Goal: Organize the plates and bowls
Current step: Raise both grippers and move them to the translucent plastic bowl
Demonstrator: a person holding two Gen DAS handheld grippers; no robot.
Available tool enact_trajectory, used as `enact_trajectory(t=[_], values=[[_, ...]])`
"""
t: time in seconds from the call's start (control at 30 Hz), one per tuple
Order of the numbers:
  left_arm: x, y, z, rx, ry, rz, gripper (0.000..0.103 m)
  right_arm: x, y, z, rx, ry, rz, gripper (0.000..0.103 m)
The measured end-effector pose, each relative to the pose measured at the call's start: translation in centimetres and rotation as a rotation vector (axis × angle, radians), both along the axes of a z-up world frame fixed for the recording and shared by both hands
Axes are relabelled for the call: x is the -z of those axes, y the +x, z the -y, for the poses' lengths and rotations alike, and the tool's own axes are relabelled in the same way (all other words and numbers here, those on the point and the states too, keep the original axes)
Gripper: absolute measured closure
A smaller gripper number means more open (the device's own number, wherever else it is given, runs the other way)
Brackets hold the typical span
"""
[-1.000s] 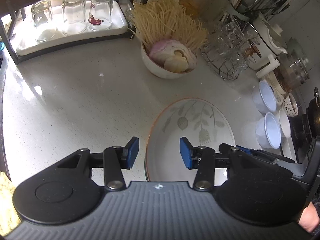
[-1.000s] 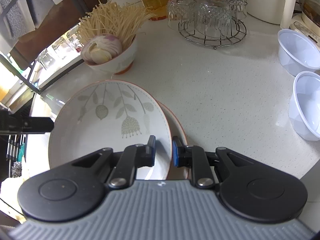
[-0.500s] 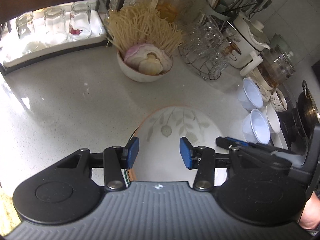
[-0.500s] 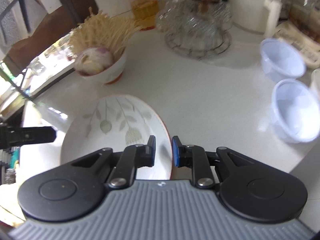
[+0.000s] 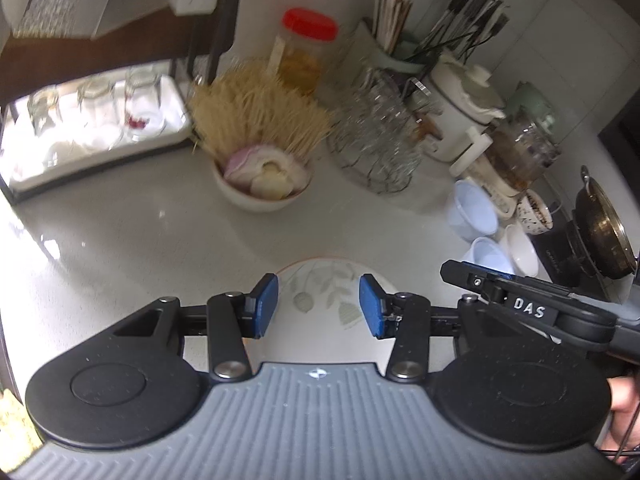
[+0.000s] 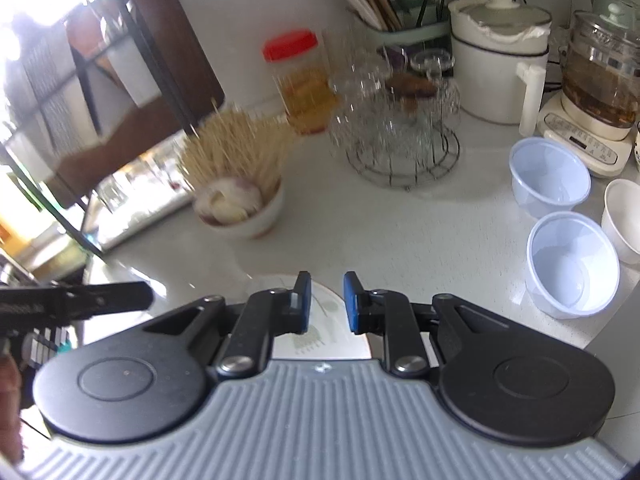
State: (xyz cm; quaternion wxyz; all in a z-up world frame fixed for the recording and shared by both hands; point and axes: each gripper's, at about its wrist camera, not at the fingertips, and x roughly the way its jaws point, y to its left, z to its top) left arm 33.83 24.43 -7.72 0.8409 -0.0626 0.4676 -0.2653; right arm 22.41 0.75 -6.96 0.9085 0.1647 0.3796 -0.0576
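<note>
A white plate with a grey leaf pattern and an orange rim lies on the white counter, also in the right wrist view. My left gripper is open and empty above it. My right gripper is open with a narrow gap, above the plate's right edge and not gripping it. Two translucent plastic bowls and a white bowl stand on the counter at the right; they also show in the left wrist view.
A bowl of onion and dry noodles, a wire rack of glasses, a red-lidded jar, a white pot, a glass kettle, a utensil holder and a tray of glasses line the back. A pan is far right.
Both grippers have pulled back and risen, so the plate has dropped lower and smaller in both views. The right gripper, shut on the plate's edge before, now stands slightly open above it.
</note>
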Motion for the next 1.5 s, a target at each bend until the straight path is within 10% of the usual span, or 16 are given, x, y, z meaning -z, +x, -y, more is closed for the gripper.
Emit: enact_trajectory(t=[0.63, 1.2, 1.3, 1.5], values=[[-3.9, -2.6, 10.6, -0.037, 0.006, 0.069, 0.052, -4.3, -3.0, 8.7, -0.034, -0.091, 0.121, 0.081], [-0.2, -3.1, 22.3, 0.024, 0.023, 0.000, 0.049, -1.2, -6.2, 19.8, 0.095, -0.048, 0.069, 0.080], [0.7, -3.2, 24.2, 0.032, 0.025, -0.012, 0.047, -0.4, -6.7, 21.7, 0.120, -0.023, 0.068, 0.049], [3.0, -3.0, 27.1, 0.049, 0.029, -0.034, 0.045, 1.9, -7.5, 25.0, 0.128, 0.060, 0.041, 0.048]])
